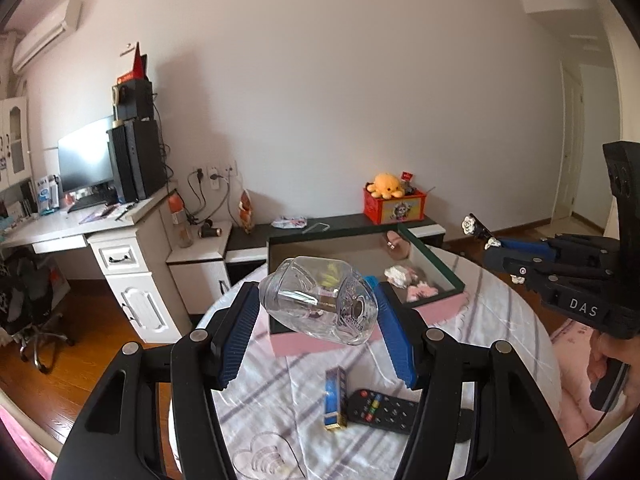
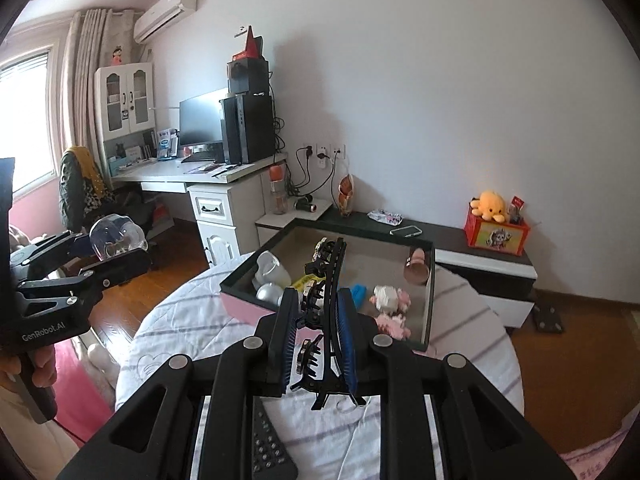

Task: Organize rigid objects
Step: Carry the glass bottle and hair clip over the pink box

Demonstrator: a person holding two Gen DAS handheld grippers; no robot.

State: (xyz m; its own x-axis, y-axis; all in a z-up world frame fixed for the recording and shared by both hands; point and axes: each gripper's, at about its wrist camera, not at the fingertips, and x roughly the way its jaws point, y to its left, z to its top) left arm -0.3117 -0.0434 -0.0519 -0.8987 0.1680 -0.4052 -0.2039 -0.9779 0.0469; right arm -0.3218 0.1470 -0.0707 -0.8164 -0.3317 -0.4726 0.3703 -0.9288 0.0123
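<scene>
round table (image 1: 500, 320) below, left gripper (image 1: 318, 308) clamping a glass jar (image 1: 320, 300), right gripper (image 2: 318, 332) pinching a black hair clip (image 2: 326, 312).

**Hidden, cropped or unclear**

The remote control (image 1: 382, 411) is partly covered at 3 o'clock by the left gripper's arm; in the right wrist view only its keypad (image 2: 267, 446) shows, cut off at 6 o'clock. The clear heart-shaped dish (image 1: 266, 458) is cropped by the bottom edge. The glass jar (image 1: 320, 306) hides part of the box (image 1: 434, 258) behind it. The small pink things (image 2: 394, 308) inside are too blurred to name.
</scene>
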